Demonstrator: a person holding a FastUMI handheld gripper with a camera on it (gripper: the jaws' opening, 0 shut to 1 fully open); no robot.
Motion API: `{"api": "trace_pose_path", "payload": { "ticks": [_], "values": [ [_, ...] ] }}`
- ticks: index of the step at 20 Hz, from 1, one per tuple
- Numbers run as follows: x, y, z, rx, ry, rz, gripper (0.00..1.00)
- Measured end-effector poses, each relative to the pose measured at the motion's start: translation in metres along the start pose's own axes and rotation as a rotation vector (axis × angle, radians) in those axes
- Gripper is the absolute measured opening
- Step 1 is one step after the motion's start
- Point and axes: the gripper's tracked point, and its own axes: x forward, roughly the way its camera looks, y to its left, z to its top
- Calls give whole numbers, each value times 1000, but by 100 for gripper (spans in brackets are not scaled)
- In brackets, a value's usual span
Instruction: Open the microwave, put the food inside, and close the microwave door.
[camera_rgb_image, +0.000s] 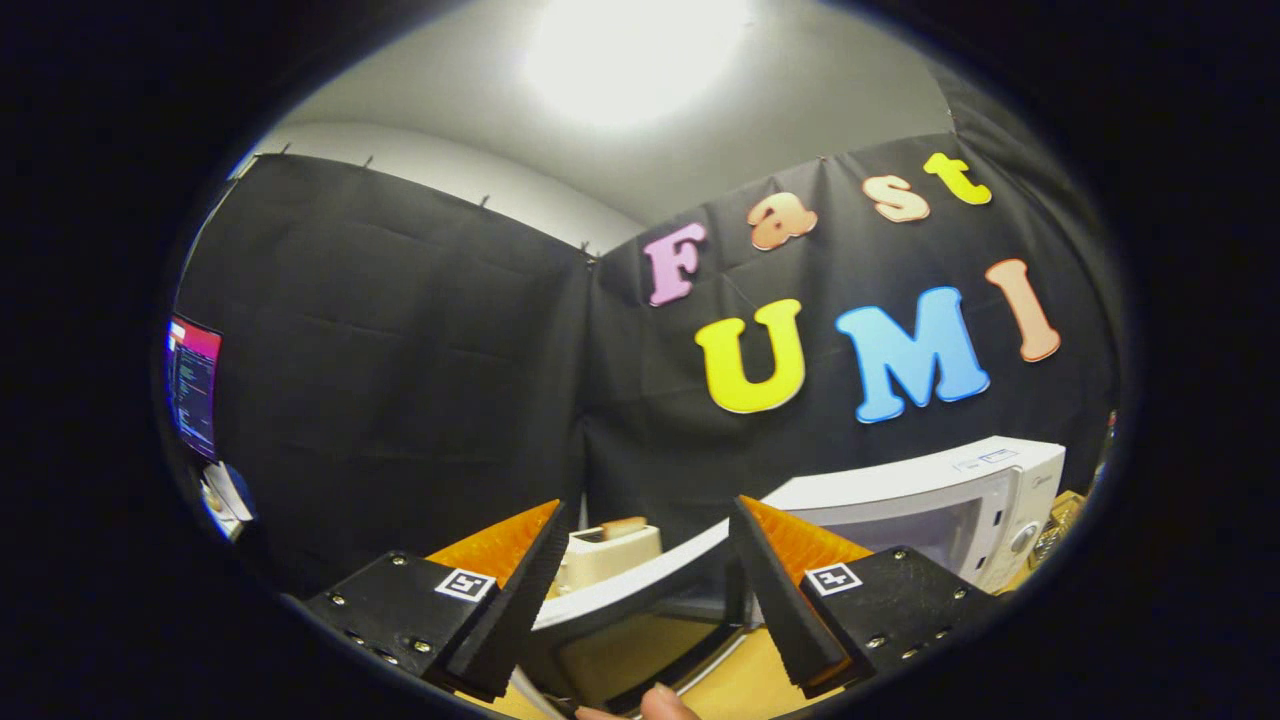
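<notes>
The white microwave (960, 490) stands on a wooden table, beyond my right finger. Its door (625, 600) is swung open towards me; the door's white top edge and dark window run across the gap between my fingers. My gripper (648, 510) is open, with the fingers wide apart and not pressing on anything. Past the door, just ahead of my left finger, sits a cream box-like thing (610, 552) with a tan piece of food (622, 526) on top. A person's fingertip (662, 705) shows low down between my fingers.
Black cloth walls close off the booth behind the microwave and to the left. A lit screen (195, 385) hangs far to the left, with some pale items (228, 495) below it. The wooden tabletop (735, 685) shows under the door. A bright lamp shines overhead.
</notes>
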Motion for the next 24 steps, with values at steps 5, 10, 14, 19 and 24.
{"api": "trace_pose_path", "payload": {
  "ticks": [5, 10, 14, 19, 24],
  "values": [
    [-12, 73, -20, -15, 86, 148, 94],
    [-12, 109, -90, -53, 254, 206, 62],
    [-15, 92, -140, -97, 360, 110, 24],
    [-28, 82, -161, -103, 411, 92, 1],
    [-50, 57, -149, -89, 401, 63, 1]
  ]
}}
